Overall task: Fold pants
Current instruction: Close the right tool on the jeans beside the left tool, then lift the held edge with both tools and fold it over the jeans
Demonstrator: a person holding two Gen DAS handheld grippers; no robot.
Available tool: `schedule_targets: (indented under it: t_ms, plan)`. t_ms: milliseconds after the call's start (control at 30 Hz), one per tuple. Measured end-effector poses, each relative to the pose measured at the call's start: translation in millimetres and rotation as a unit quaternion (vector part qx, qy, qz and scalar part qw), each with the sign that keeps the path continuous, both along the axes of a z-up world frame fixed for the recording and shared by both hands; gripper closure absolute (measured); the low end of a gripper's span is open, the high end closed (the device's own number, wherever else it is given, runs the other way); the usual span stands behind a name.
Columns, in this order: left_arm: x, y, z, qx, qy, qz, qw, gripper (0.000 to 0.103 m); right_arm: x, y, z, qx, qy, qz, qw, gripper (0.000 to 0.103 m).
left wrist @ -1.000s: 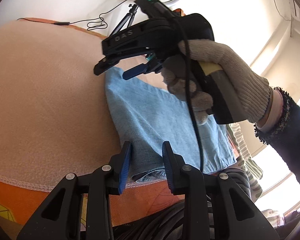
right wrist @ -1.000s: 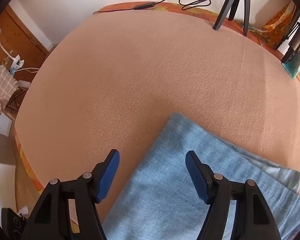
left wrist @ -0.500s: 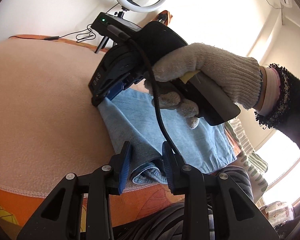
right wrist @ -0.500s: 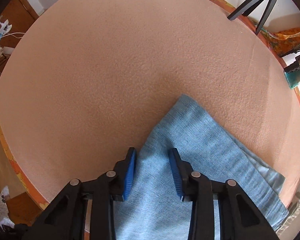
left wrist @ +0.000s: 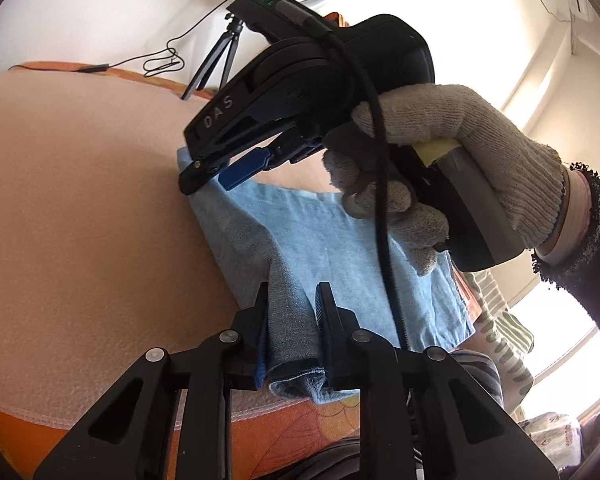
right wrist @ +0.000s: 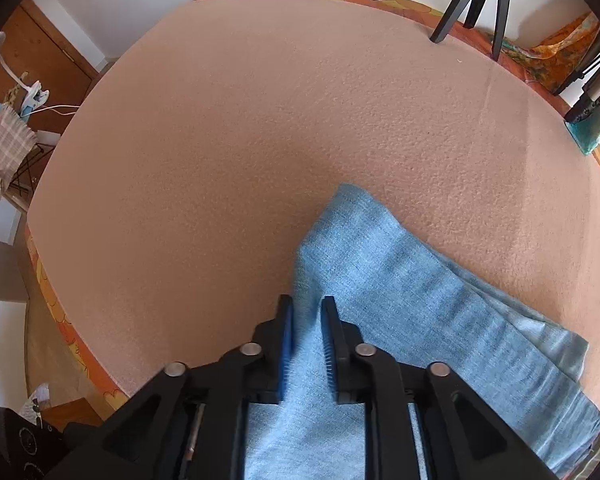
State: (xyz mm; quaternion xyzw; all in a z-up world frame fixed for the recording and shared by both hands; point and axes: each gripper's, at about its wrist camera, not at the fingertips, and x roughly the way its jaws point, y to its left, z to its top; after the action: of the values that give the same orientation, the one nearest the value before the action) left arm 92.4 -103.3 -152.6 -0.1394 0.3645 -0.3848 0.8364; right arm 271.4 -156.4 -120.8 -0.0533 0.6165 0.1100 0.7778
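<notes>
I'm over the wide peach fleece-covered table (right wrist: 228, 152), and the light blue denim pants (right wrist: 420, 300) lie part-folded along its near edge, one side bunched and lifted. My left gripper (left wrist: 290, 320) has just squeezed in and is clamped on that bunched near edge; my right gripper (right wrist: 305, 334) has just eased apart a little with cloth between its pads, apparently pinching it. My worry is the looser right pinch slipping as I lift, dropping that corner and skewing the fold.

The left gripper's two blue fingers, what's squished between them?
A bunched fold of the blue pants sits between the left gripper's fingers, which have just been closing on it. The left wrist view shows this best, near the bed's edge.
</notes>
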Motion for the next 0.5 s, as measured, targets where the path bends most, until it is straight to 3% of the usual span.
schedule_targets:
  t_ms: [67,267,367,500]
  plan:
    - [-2,-3,6,0.001,-0.009,-0.004,1.0000,0.085,2,-5,-1,0.002,0.003,0.003,1.000,0.051]
    - [-8,-18,21,0.015,-0.029,-0.019,0.9993,0.085,-5,7,-7,-0.019,0.012,0.036,0.999,0.046]
    - [-8,-20,23,0.011,-0.026,-0.024,0.9993,0.086,-13,11,-9,-0.038,-0.003,0.041,0.998,0.074]
    - [-8,-23,31,0.009,-0.030,-0.037,0.9988,0.087,-30,-18,9,-0.012,-0.037,0.025,0.999,0.095]
